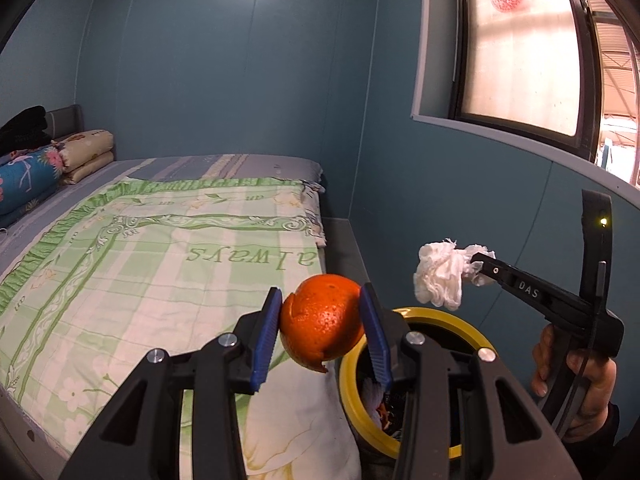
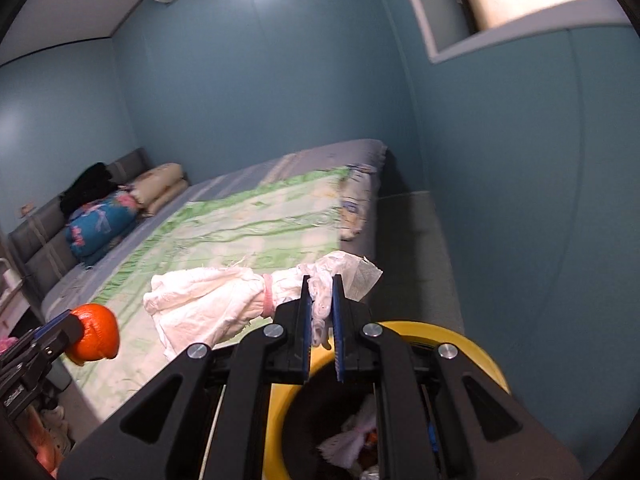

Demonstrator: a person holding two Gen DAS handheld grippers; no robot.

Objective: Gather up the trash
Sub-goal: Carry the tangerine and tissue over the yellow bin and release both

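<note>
My left gripper [image 1: 320, 291] is shut on an orange peel [image 1: 320, 326], held by its blue pads just left of a yellow-rimmed trash bin [image 1: 349, 396]. The bin has several scraps inside. My right gripper [image 1: 480, 261], held by a person's hand [image 1: 588, 384], is shut on a crumpled white tissue [image 1: 440, 276] above the bin's far side. In the right wrist view, the right gripper [image 2: 320, 282] pinches the white tissue [image 2: 208, 300], which has a pink band around it. There it hangs over the bin rim [image 2: 452, 336]. The orange peel [image 2: 96, 332] in the left gripper [image 2: 74, 328] shows at the left edge.
A bed with a green checked quilt [image 1: 140, 260] fills the left side, and folded bedding [image 1: 32, 176] is piled at its head. A narrow floor strip [image 2: 412, 240] runs between the bed and the blue wall. A window [image 1: 520, 40] is at upper right.
</note>
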